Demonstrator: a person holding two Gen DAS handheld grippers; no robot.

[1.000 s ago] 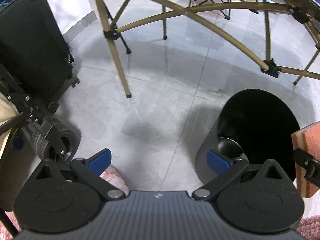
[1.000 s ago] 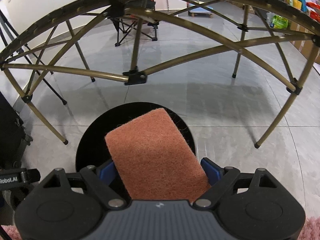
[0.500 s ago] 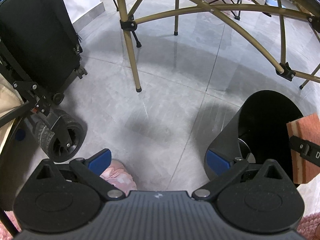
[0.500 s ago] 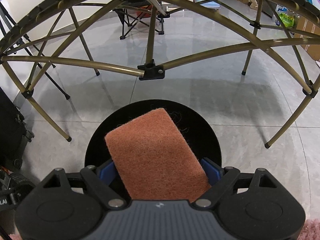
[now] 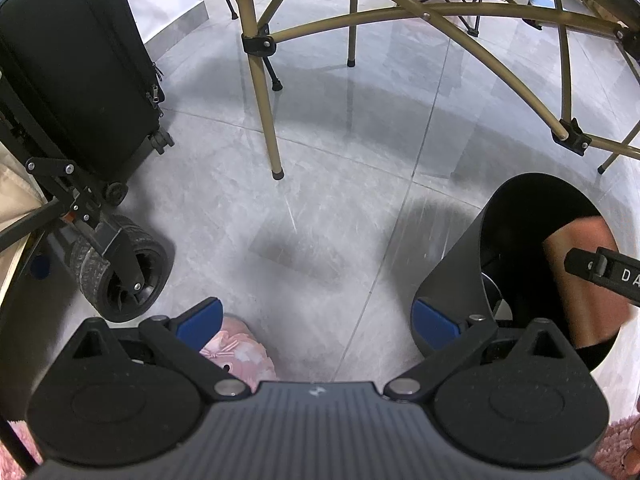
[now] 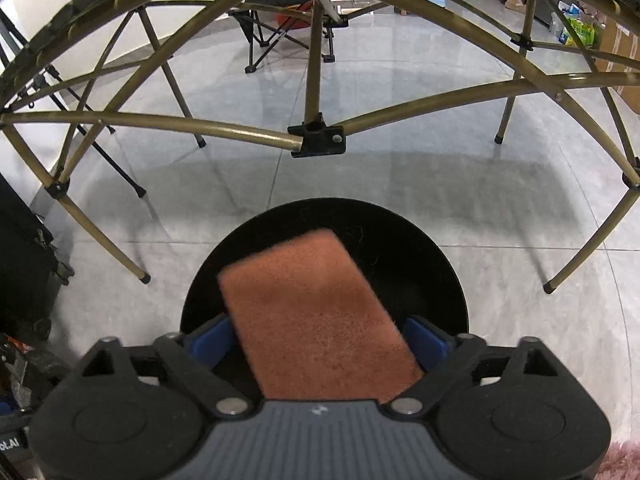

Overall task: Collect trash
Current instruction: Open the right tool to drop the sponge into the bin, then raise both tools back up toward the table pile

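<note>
- Two tools in view, both pointing steeply down at a grey tiled floor [image 5: 320, 184].
- Right tool [image 6: 318, 342]: jaws opening, blue pads standing off both sides of an orange-brown scouring sponge [image 6: 316, 316] that lies between them, tilted. Sponge looks blurred; pads prob. no longer press on it.
- Sponge sits directly over the mouth of a black round bin [image 6: 420, 240]; in left wrist view the same sponge [image 5: 580, 280] shows inside the bin opening [image 5: 452, 280], w/ part of the right tool across it.
- Left tool [image 5: 318, 320]: jaws spread wide, nothing between them, only floor. Its right pad is just in front of the bin's outer wall.
- Pink slipper [image 5: 236, 352] on the floor right under the left tool's left pad.
- Black suitcase [image 5: 76, 64] upright at far left, a cart wheel [image 5: 124, 276] near it.
- Brass-coloured folding frame legs [image 6: 316, 136] span the floor behind the bin; a folding camp chair [image 6: 288, 28] stands well beyond.
</note>
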